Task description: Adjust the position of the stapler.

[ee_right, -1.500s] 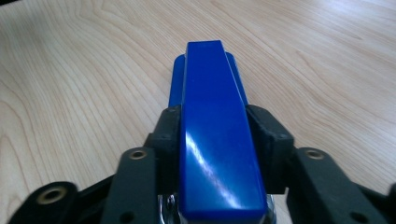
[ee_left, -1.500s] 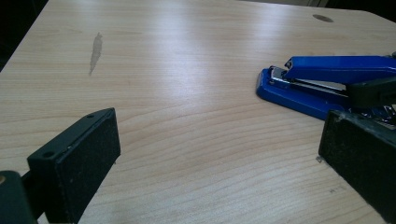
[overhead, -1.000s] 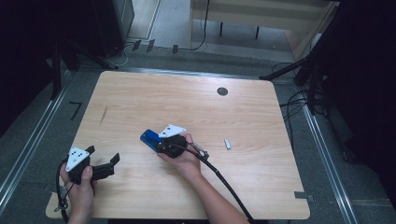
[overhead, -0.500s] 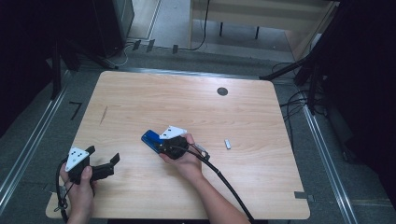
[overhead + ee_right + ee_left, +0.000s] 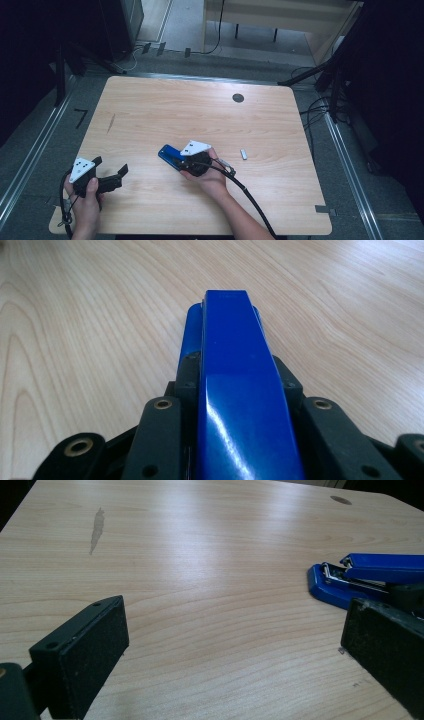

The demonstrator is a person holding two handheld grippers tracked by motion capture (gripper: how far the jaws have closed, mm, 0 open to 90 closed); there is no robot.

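Observation:
A blue stapler (image 5: 169, 154) lies near the table's middle front, its nose pointing left and away. My right gripper (image 5: 180, 159) is shut on its rear half, jaws pressing both sides of the blue body (image 5: 235, 390). In the left gripper view the stapler (image 5: 350, 580) shows at the right, its mouth slightly parted and its base low on the wood. My left gripper (image 5: 111, 167) is held at the front left corner, open, with nothing but bare wood between its pads (image 5: 90, 650).
A small silver piece (image 5: 243, 154) lies right of the right hand. A round black grommet (image 5: 238, 98) sits near the far edge. A dark streak (image 5: 111, 122) marks the wooden table (image 5: 280, 200). Cables trail off the front edge.
The right hand has shifted slightly to the right with the stapler still held. The left hand has stayed where it was.

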